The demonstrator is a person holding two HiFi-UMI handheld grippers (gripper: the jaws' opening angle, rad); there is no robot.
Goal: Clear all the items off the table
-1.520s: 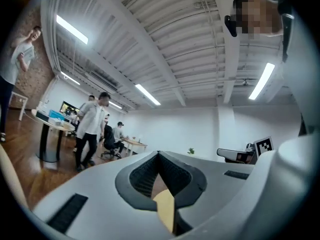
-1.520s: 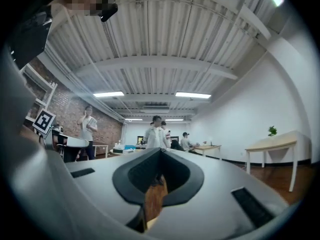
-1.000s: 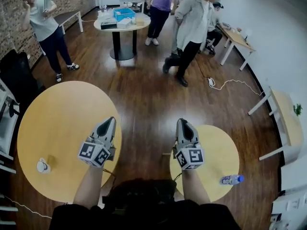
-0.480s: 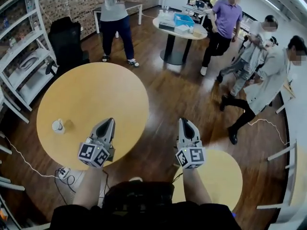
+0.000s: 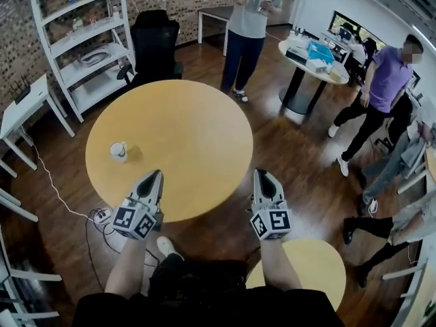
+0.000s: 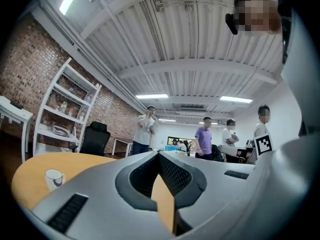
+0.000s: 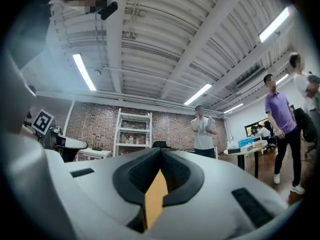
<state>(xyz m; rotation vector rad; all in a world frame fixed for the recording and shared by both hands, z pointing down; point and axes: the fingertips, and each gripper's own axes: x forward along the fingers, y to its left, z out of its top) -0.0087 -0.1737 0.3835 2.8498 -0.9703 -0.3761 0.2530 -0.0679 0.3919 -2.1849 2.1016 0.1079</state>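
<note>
The round table (image 5: pixel 177 131) was yellow, and the cup (image 5: pixel 118 151) on it was white. The left gripper (image 5: pixel 157 174) and the right gripper (image 5: pixel 261 173) were grey, each with black-and-white square markers. The floor (image 5: pixel 300 148) was dark brown wood, the shelf (image 5: pixel 88 41) white, the chair (image 5: pixel 155 43) black

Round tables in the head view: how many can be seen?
3. The large yellow table is in the middle; the small yellow table is at lower right; the white table stands at upper right. More may be outside the view.
</note>
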